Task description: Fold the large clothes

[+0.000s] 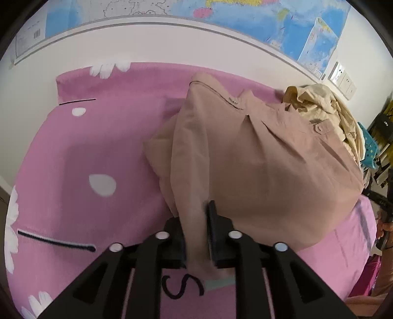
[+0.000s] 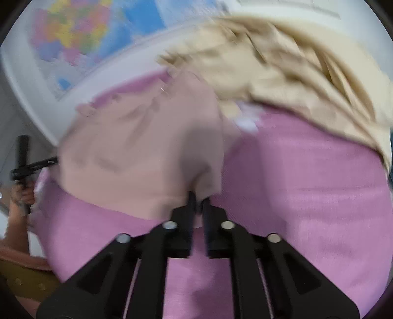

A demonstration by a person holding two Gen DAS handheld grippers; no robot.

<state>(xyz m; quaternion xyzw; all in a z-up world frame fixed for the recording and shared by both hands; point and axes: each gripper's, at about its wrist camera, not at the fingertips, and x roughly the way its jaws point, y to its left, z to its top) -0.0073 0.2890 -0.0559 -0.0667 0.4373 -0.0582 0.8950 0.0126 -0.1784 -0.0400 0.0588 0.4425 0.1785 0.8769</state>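
Observation:
A large tan-pink coat (image 1: 258, 159) with buttoned tabs lies spread on the pink bed sheet (image 1: 73, 147). My left gripper (image 1: 196, 220) is shut on a bunched fold of the coat's near edge, which runs between its black fingers (image 1: 216, 225). In the blurred right wrist view the same coat (image 2: 137, 147) lies left of centre, and my right gripper (image 2: 198, 203) is shut on its near corner. The other gripper shows at the far left of the right wrist view (image 2: 23, 162).
A crumpled beige garment (image 1: 326, 110) lies heaped at the far right of the bed, also in the right wrist view (image 2: 282, 73). A wall map (image 1: 245, 19) hangs behind the bed. Wall switches (image 1: 343, 78) and clutter (image 1: 383, 137) are at the right.

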